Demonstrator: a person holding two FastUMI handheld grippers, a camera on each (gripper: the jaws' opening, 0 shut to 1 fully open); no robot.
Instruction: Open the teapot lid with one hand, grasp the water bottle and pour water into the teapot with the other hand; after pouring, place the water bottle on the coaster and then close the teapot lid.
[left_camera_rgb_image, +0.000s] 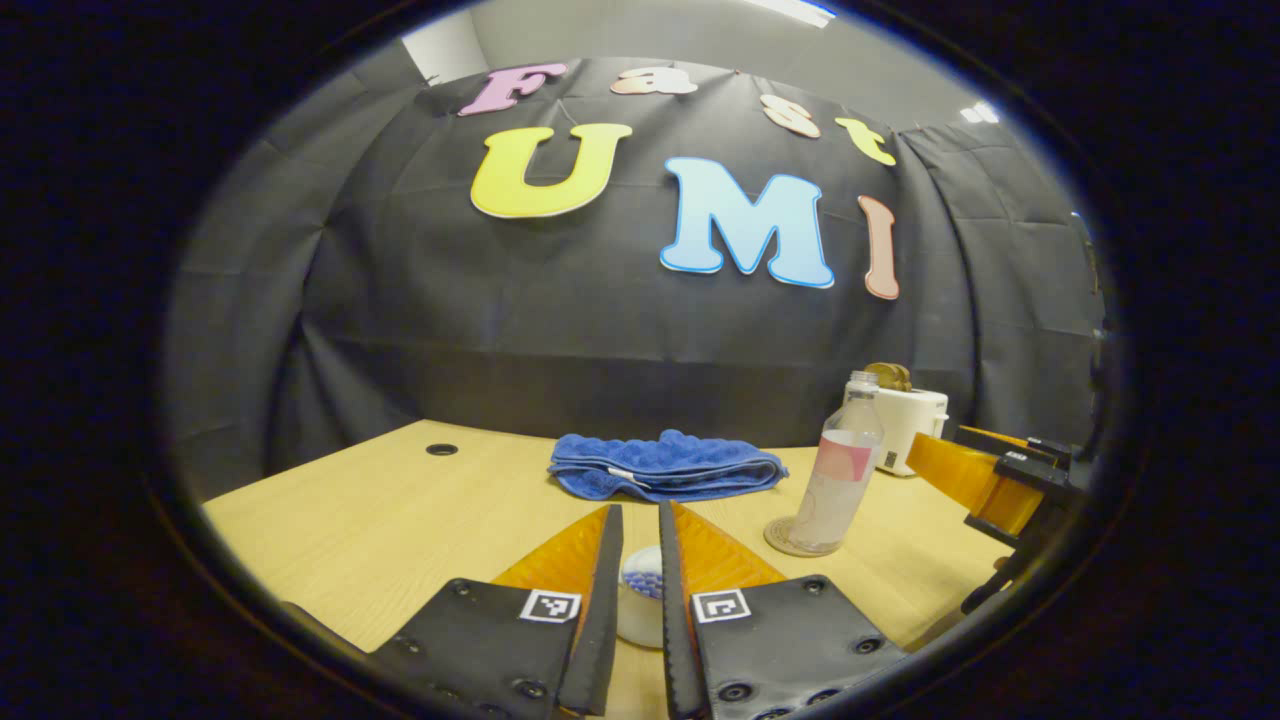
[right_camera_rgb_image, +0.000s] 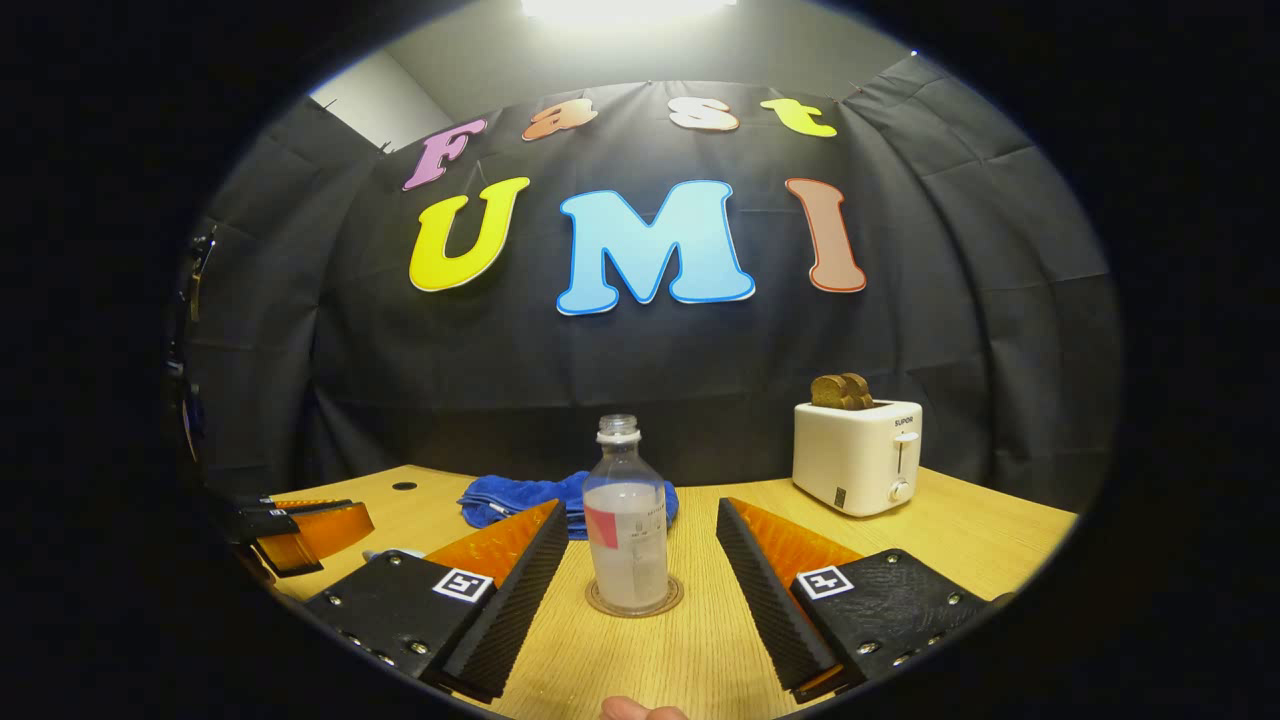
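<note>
The teapot lid (left_camera_rgb_image: 640, 590) sits low between the left claw's (left_camera_rgb_image: 640, 560) two fingers — a pale rounded top with a blue patterned patch, pinched in the narrow gap. The fingers stand nearly together with the lid between them, though whether both actually press on it I cannot tell. The pot's body is hidden beneath the claw.

Ahead and to the right of that claw, the water bottle (left_camera_rgb_image: 838, 470) stands upright on the round coaster (left_camera_rgb_image: 785, 540), uncapped, partly filled with water. Straight ahead lies a folded blue towel (left_camera_rgb_image: 665, 465) on the wooden table (left_camera_rgb_image: 400, 520). Beyond the bottle is a white toaster (left_camera_rgb_image: 910, 425), and at the right edge the other claw pokes in.

Over in the right gripper view, the right claw (right_camera_rgb_image: 635, 560) is spread wide — the bottle (right_camera_rgb_image: 626, 530) stands on its coaster (right_camera_rgb_image: 634, 600) just ahead of the gap, touching neither finger. The towel (right_camera_rgb_image: 520, 500) lies behind the bottle, a little left. The toaster (right_camera_rgb_image: 858, 455), with bread (right_camera_rgb_image: 842, 391) in its slots, stands ahead to the right. Far left, the left claw (right_camera_rgb_image: 300, 535) shows near the table's (right_camera_rgb_image: 700, 640) edge. A fingertip (right_camera_rgb_image: 640, 709) peeks in at the bottom.
</note>
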